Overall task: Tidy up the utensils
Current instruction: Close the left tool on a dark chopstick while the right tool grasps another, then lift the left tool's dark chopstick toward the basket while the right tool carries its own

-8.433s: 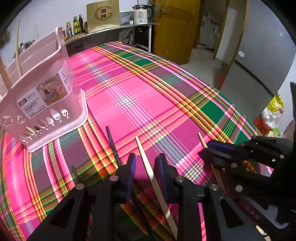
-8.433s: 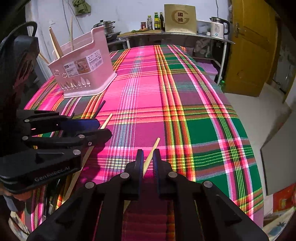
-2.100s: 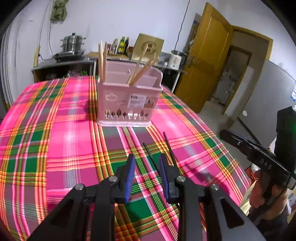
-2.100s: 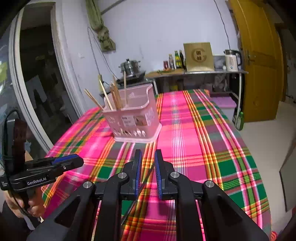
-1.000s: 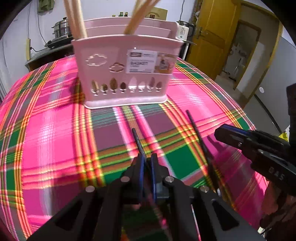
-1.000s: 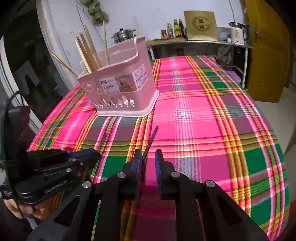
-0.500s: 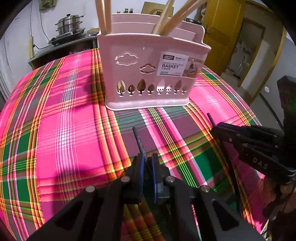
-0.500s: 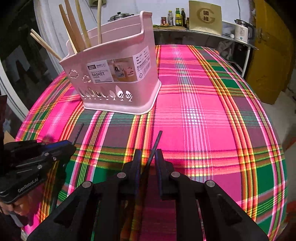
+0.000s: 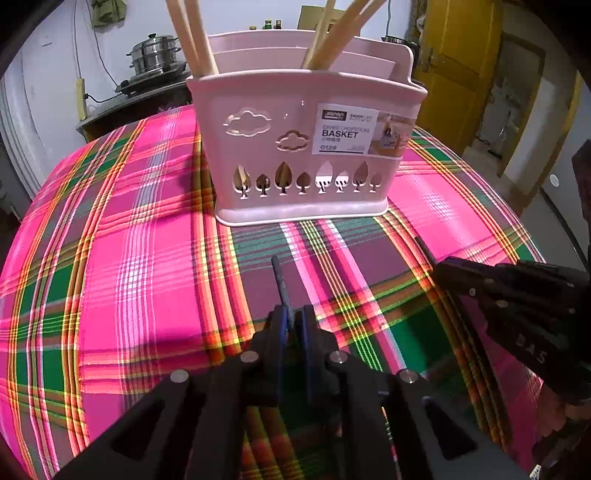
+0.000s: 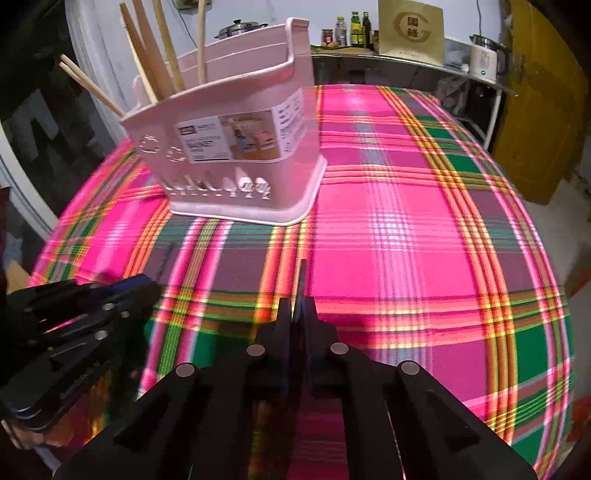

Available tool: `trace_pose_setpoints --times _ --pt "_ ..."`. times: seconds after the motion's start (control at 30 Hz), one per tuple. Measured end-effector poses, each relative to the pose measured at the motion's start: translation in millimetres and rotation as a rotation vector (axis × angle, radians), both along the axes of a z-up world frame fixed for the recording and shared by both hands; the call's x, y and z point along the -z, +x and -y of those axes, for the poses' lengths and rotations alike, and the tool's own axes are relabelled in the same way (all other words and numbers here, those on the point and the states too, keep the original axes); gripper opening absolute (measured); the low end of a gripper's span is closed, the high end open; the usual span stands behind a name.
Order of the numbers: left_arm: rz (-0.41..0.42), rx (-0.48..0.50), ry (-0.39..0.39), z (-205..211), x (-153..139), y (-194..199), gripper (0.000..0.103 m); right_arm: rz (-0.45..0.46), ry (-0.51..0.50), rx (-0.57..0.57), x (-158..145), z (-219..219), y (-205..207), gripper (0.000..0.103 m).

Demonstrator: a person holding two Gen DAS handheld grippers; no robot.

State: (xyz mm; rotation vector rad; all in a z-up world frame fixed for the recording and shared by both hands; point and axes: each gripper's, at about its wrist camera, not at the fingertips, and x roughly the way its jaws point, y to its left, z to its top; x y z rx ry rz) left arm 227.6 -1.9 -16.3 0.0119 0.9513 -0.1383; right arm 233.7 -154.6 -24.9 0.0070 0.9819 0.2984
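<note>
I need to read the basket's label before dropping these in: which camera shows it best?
The left wrist view. There the pink basket faces the camera squarely and its label reads "BASKET" sharply. In the right wrist view the basket is turned at an angle and blurred, so the label wraps round the corner, unreadable.

Loud pink plaid tablecloth covers the whole table. Behind it there's a steel steamer pot on a side counter, a yellow door, bottles, a tan box, and a white kettle on a shelf.
</note>
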Motion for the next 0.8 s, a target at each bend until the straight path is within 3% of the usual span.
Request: trace_pose_setpoints --times 0.27,0.8 --pt "0.023 0.007 -0.079 -11 -22 -5 0.006 0.075 0.060 -0.027 -28 3 -14 0.005" --pt "0.231 0.037 -0.154 -33 -126 -39 0.005 0.284 0.145 -0.054 -116 12 -42 0.005"
